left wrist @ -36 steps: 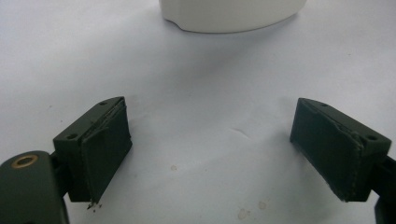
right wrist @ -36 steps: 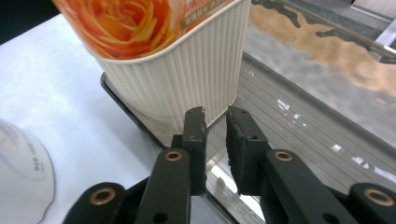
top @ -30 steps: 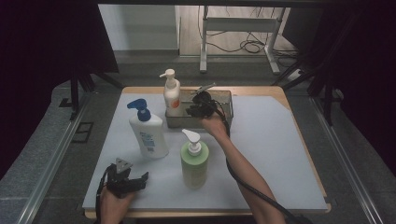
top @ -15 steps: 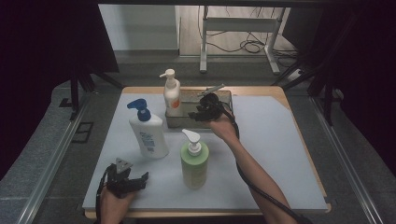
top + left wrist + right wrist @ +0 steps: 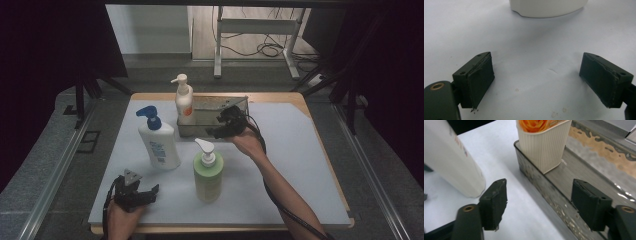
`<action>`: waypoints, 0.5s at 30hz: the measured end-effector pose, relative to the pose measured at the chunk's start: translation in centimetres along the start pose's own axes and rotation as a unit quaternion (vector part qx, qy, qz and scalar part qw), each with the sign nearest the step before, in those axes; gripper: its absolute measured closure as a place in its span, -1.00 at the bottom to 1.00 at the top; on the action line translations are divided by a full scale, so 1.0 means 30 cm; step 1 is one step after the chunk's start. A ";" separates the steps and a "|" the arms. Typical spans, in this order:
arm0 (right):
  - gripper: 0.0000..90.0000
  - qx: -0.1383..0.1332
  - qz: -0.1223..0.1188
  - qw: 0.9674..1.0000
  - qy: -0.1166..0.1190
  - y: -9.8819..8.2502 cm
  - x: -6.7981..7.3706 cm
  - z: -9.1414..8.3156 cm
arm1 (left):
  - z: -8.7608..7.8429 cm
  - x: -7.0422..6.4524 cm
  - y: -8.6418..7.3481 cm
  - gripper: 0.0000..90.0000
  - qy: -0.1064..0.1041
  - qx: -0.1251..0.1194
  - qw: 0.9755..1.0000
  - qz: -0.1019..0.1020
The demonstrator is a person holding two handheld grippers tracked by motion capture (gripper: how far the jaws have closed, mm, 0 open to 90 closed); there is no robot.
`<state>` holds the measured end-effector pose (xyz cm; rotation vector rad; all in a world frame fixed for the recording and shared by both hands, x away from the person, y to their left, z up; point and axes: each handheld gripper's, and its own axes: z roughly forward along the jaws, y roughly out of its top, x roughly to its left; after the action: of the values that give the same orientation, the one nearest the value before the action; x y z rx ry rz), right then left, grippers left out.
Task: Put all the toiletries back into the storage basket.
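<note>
Right gripper (image 5: 223,126) fingers (image 5: 494,202) just opened wide, empty, straddling tray (image 5: 541,185) wall, cream bottle (image 5: 183,100) upright inside, left gripper (image 5: 142,192) fingers open, empty.

A blue-capped white bottle (image 5: 159,142) and a green pump bottle (image 5: 208,172) stand on the table (image 5: 300,165).

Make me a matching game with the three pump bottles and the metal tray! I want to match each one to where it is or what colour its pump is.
Things:
1. cream bottle with orange label
2. white bottle
3. green bottle
4. metal tray

Descriptions:
A. blue pump
B. stands in the tray's left end
C. nearest the person, white pump
D. at the far side of the mat

Pairs: 1-B, 2-A, 3-C, 4-D
</note>
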<state>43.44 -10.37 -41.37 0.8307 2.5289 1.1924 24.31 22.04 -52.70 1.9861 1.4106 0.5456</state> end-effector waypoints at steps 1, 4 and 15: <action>-0.39 0.004 0.001 1.000 0.001 -0.004 0.002 -0.004 | 0.000 0.000 0.000 -0.74 0.000 0.000 1.000 0.000; -0.46 0.006 -0.001 1.000 0.002 -0.019 0.004 -0.017 | 0.000 0.000 0.000 -0.74 0.000 0.000 1.000 0.000; -0.72 0.010 -0.022 1.000 0.005 -0.084 0.019 -0.064 | 0.000 0.000 0.000 -0.74 0.000 0.000 1.000 0.000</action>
<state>41.17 -12.56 -42.03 0.7716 2.5577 1.1632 24.30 22.03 -52.69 1.9866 1.4113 0.5457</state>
